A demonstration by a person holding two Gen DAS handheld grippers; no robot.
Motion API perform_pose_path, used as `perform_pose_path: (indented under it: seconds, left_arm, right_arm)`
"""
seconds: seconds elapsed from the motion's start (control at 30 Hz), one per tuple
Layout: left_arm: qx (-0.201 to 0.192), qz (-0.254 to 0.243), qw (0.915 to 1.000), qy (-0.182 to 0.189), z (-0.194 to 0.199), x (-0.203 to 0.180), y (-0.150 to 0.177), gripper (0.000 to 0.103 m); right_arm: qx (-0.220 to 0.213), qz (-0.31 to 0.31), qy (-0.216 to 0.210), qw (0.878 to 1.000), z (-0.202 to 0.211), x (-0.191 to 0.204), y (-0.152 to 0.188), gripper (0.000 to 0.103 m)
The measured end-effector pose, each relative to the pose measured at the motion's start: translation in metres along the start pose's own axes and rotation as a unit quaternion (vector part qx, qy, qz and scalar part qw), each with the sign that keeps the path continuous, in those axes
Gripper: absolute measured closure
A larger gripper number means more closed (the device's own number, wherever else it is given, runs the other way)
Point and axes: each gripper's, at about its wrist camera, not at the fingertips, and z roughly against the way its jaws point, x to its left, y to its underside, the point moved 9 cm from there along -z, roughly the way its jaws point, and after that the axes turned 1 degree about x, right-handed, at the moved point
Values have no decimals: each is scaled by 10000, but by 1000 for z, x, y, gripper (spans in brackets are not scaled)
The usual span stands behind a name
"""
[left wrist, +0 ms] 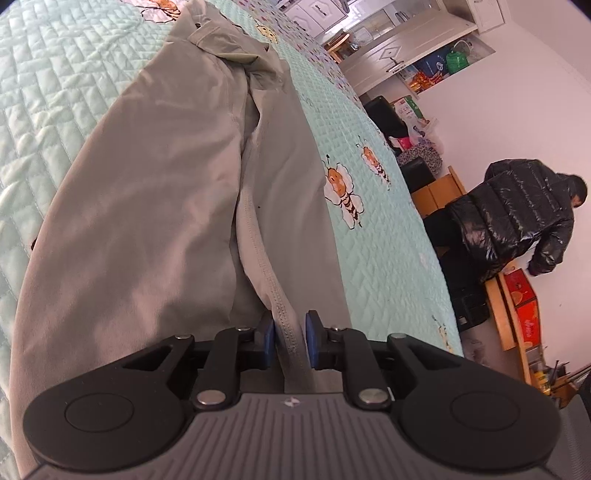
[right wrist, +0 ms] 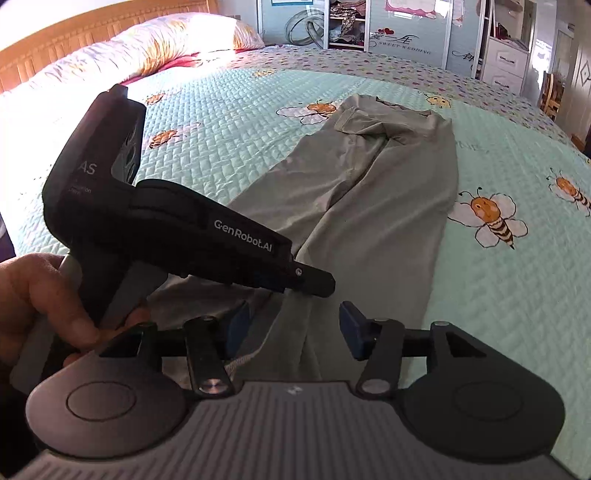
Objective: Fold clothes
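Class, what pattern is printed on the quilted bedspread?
Cartoon bees on the mint-green bedspread; clearest in the right wrist view.

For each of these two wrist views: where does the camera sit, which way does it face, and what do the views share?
Left wrist: sits behind the left claw, facing along the grey-green fabric trousers toward wooden shelves; its blue pads flank a stitched hem.
Right wrist: sits behind the open right claw, facing the wooden headboard; the left claw and a hand show.
Shared: the trousers, the mint bee-print quilt.
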Motion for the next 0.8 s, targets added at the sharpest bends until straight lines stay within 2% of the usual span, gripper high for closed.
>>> perform_pose_path:
  seconds: [0.17, 0.2, 0.27, 0.3, 0.37, 0.57, 0.67, 0.77, 0.8]
  left_arm:
    - [6, 194, 9992, 356, 1, 0, -3, 83]
    - [8, 226, 9988, 424, 1, 0, -3, 83]
    - [10, 297, 9980, 559, 1, 0, -4, 81]
    - [8, 326, 9976, 617, 1, 0, -4, 79]
    - [-16, 444, 9971, 614, 0, 4, -6, 68]
    - [-482, 1187, 9901, 574, 13, 23, -17, 66]
    - [-462, 891, 9945, 286, 15, 18, -19, 67]
    - [-284, 415, 9987, -86, 8, 7, -18, 67]
    - [-232, 397, 9989, -91, 4, 6, -18, 67]
  right_arm:
    - [247, 277, 335, 9988, -32, -3, -4, 51]
    - [276, 355, 422, 9981, -36, -4, -3, 56]
    - [325, 398, 500, 9974, -42, -7, 1, 88]
    - [319, 313, 491, 9978, -42, -10, 2, 93]
    - [262, 164, 481, 9984, -41, -17, 4, 98]
    - [166, -923, 128, 9955, -33, -46, 3, 100]
    - [61, -1452, -110, 9893, -24, -54, 2, 100]
    - [-118, -1663, -259, 9857, -14, -57, 2, 100]
    - [-165, -1710, -302, 9847, -12, -57, 2, 100]
